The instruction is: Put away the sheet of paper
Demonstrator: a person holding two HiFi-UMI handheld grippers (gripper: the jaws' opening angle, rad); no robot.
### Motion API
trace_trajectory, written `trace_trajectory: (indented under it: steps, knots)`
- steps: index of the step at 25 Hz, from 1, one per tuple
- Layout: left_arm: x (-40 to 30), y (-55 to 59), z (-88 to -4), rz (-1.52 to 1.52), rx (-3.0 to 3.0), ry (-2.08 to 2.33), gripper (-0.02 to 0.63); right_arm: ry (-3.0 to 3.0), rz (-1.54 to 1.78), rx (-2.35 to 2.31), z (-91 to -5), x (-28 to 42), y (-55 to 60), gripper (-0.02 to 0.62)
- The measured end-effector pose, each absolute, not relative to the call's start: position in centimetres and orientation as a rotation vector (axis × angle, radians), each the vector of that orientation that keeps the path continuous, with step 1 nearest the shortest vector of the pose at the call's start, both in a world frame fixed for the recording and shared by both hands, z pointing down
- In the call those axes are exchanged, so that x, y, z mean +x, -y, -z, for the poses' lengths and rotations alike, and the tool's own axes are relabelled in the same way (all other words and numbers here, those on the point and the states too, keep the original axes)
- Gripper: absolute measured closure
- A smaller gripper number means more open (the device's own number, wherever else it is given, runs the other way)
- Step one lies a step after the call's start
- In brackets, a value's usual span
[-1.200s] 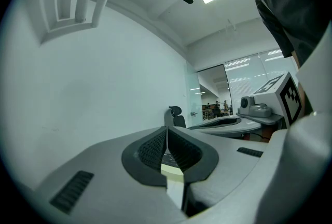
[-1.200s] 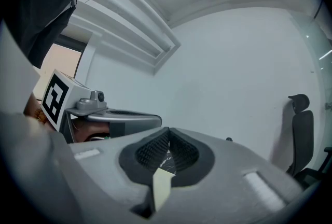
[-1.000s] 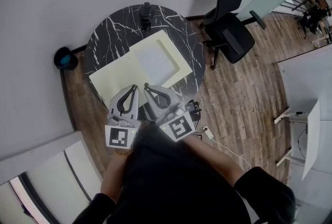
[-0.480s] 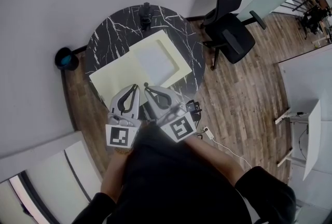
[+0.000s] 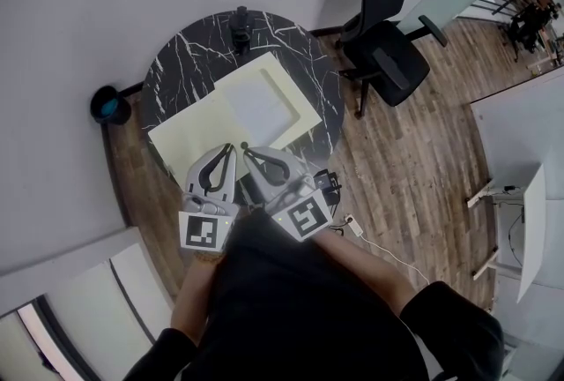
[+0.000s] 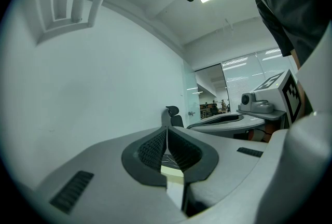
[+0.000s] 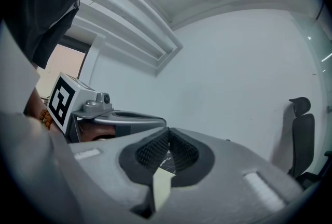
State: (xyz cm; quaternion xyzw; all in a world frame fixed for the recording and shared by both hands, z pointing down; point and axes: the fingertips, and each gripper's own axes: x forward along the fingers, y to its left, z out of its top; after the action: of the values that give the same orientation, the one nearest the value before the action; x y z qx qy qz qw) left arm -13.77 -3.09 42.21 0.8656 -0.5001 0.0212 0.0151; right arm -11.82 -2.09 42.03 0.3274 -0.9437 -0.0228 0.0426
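A white sheet of paper [image 5: 257,103] lies on the right half of an open pale yellow folder [image 5: 198,130], which is spread across a round black marble table [image 5: 181,62]. My left gripper [image 5: 231,146] and right gripper [image 5: 246,146] hang side by side over the folder's near edge, both pointing level. In the left gripper view the left gripper [image 6: 166,129] has its jaw tips meeting, with nothing between them. The right gripper [image 7: 167,131] stands the same way in its own view. Through the gap behind each pair of tips only a strip of yellow folder and marble shows.
A small dark object [image 5: 240,25] stands at the table's far edge. A black office chair [image 5: 388,35] is to the right of the table and a dark bin [image 5: 107,104] to its left. A power strip [image 5: 330,185] lies on the wooden floor. A white desk [image 5: 529,220] is at far right.
The head view has shifted slightly. Both grippers stay shut and in the same place.
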Motion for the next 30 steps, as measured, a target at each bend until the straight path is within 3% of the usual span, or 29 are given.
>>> trace_trajectory:
  steps: [30]
  knots:
    - [-14.3,3.7,-43.7,-0.141,2.674,1.556,0.589,2.904,0.020,0.905,-43.5,-13.2,2.3,0.597]
